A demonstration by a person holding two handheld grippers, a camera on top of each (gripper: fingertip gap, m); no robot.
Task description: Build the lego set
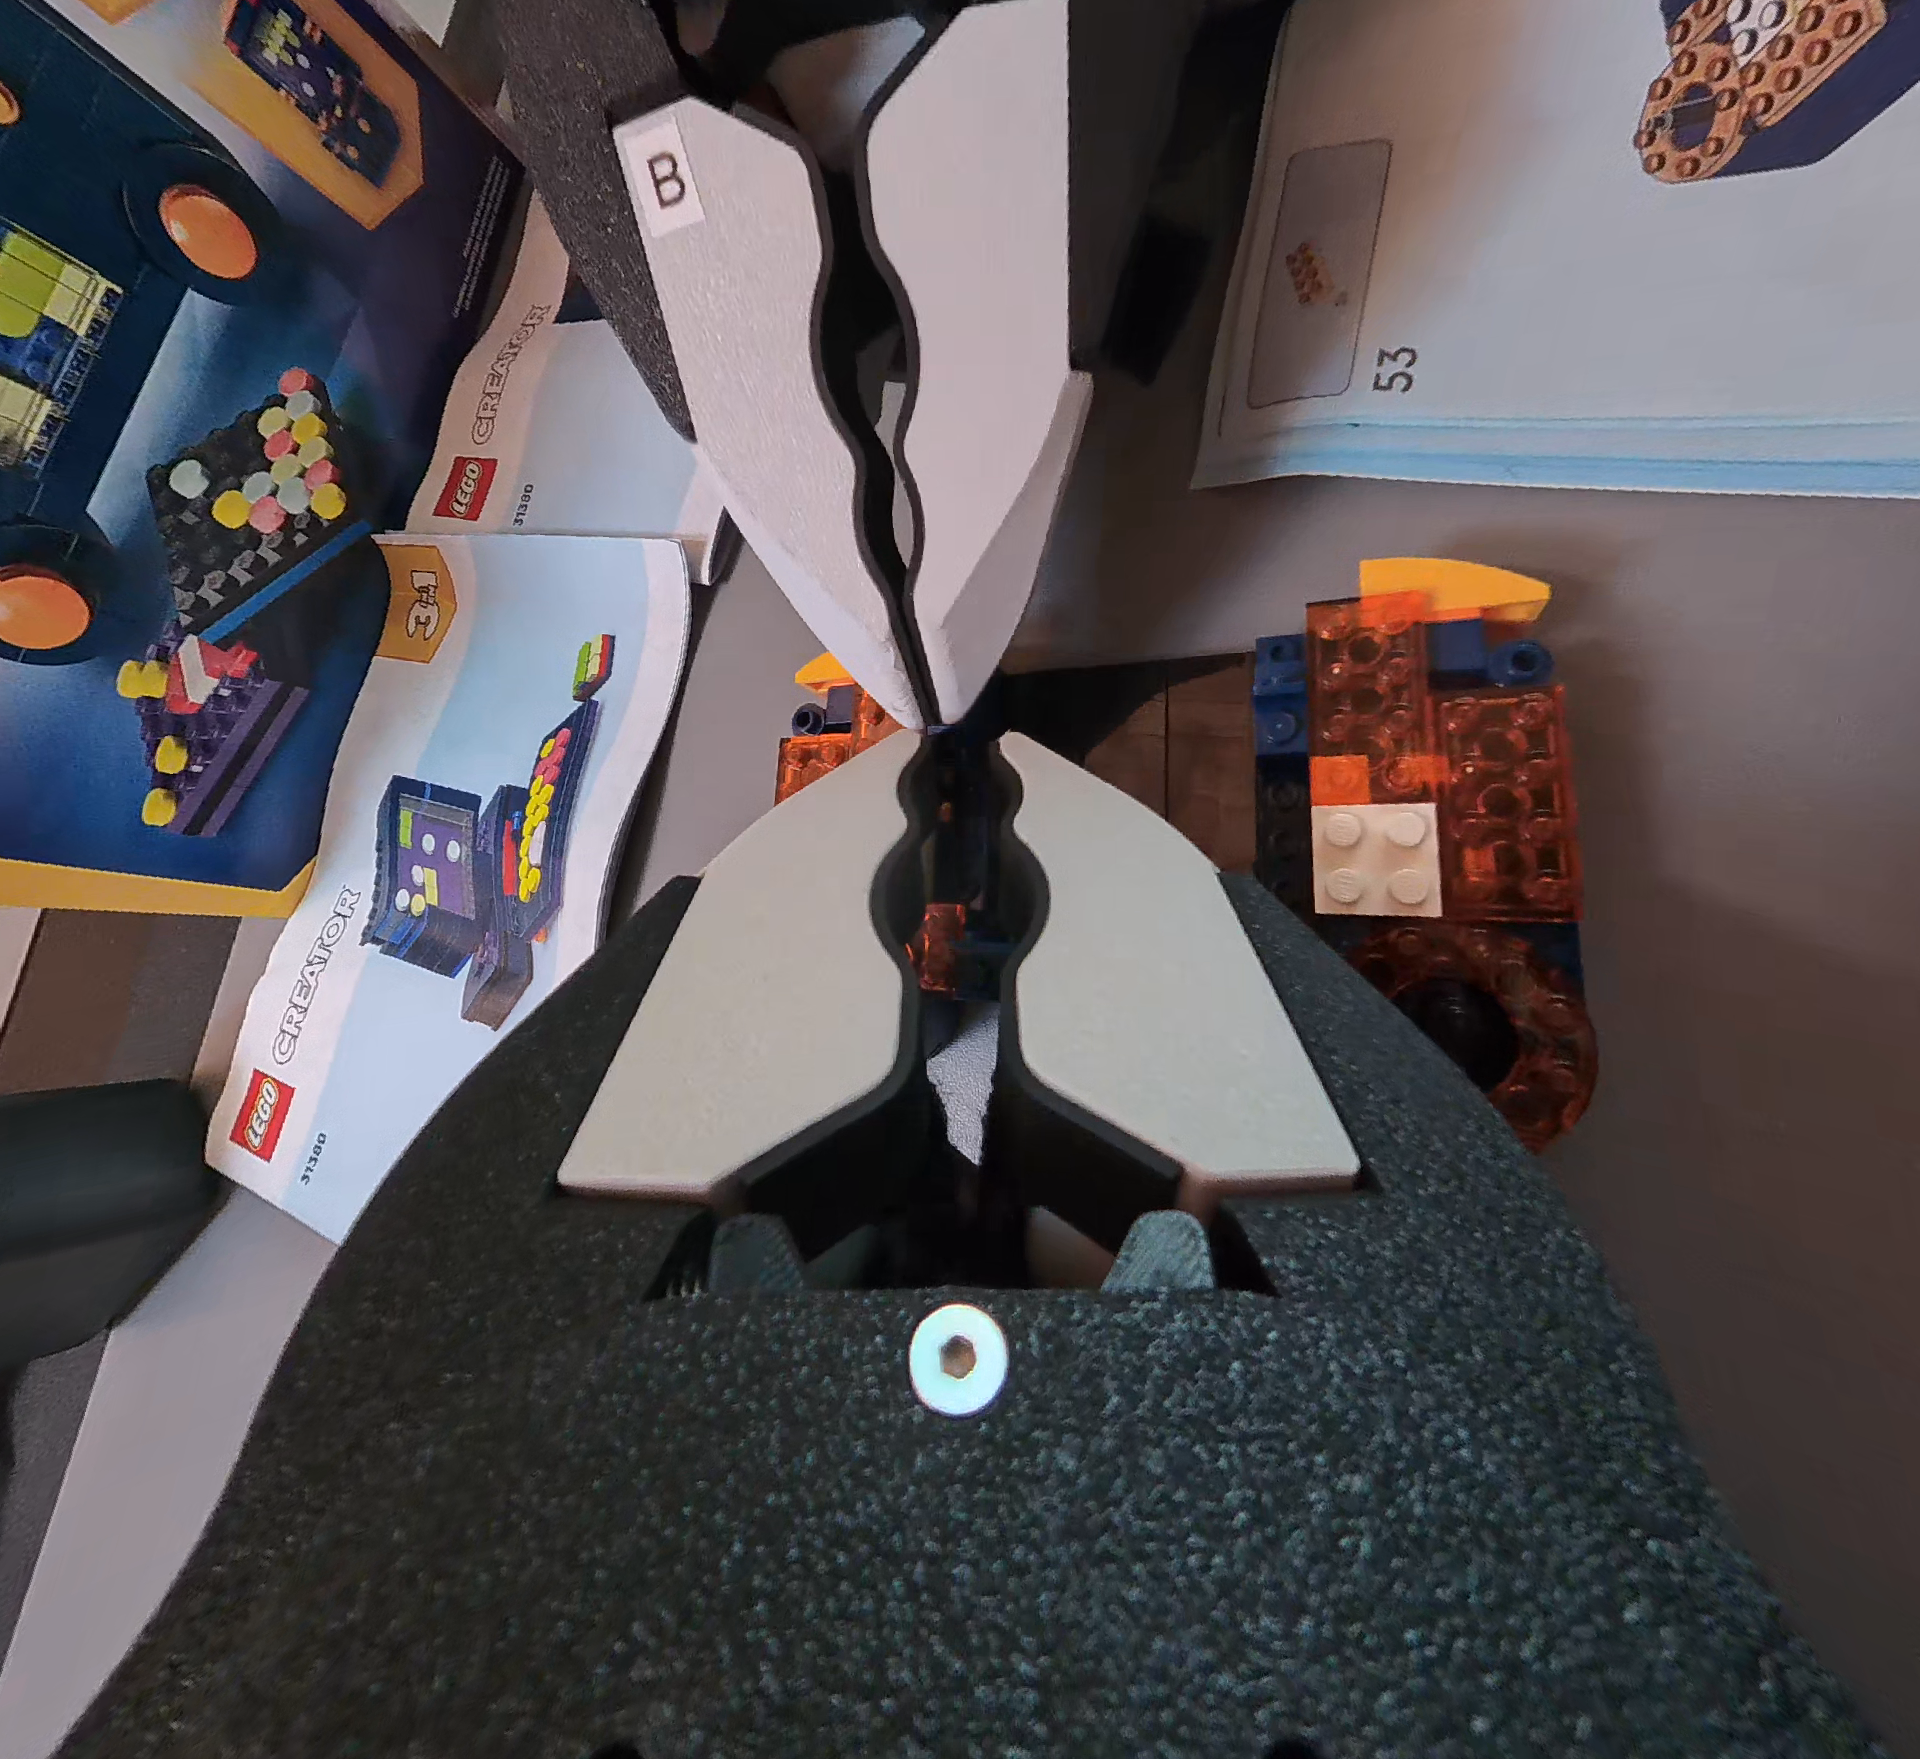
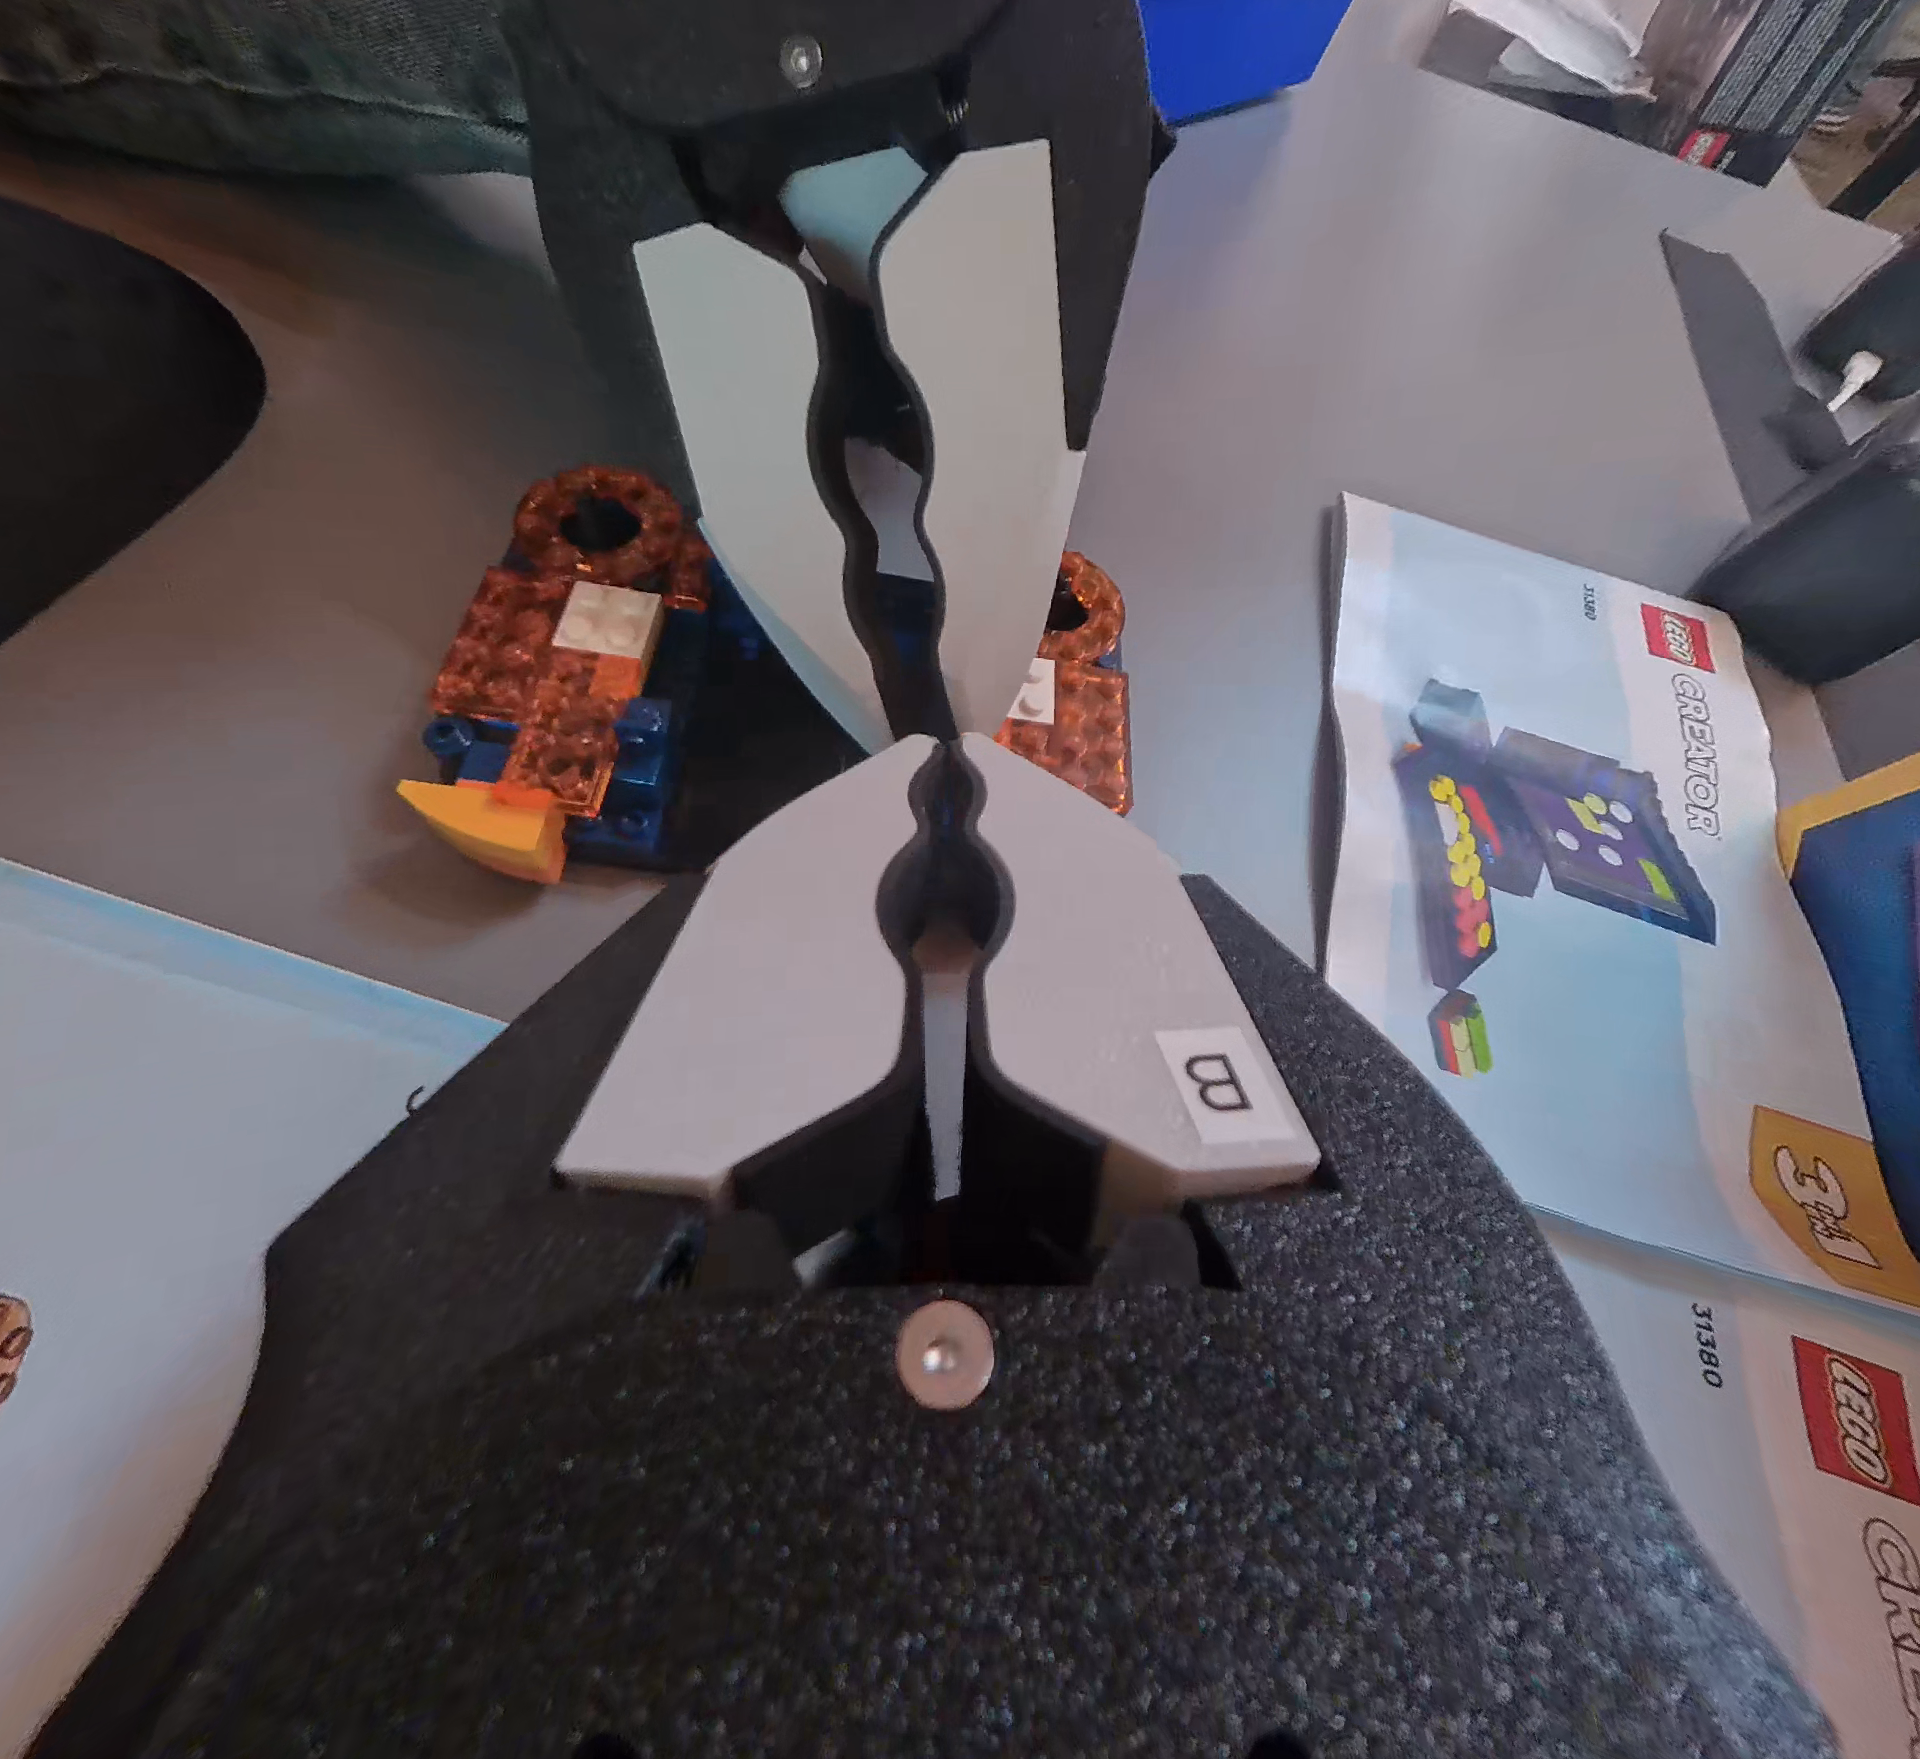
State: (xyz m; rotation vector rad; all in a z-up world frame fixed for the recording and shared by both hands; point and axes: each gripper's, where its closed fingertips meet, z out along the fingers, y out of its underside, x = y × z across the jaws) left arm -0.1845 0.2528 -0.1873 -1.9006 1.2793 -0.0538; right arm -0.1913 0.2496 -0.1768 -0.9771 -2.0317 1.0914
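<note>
Claws tip to tip above a brick build

The right claw [image 2: 945, 751] is clenched; the left claw [image 1: 956, 748] is nearly closed, and whether it grips anything cannot be told. A small build [image 2: 1075, 681] lies under them on the desk [image 1: 1714, 878]; a larger build [image 1: 1455, 826] lies alongside, its long axis parallel to their line

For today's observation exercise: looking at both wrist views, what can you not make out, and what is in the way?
- Left wrist view: second brick model, mostly covered by both grippers' fingers; only orange and blue bits show.
- Right wrist view: the same model, half hidden behind the left gripper.
- Both views: whether the meeting fingertips pinch anything.
- Right wrist view: box, cut by the right edge.
</note>
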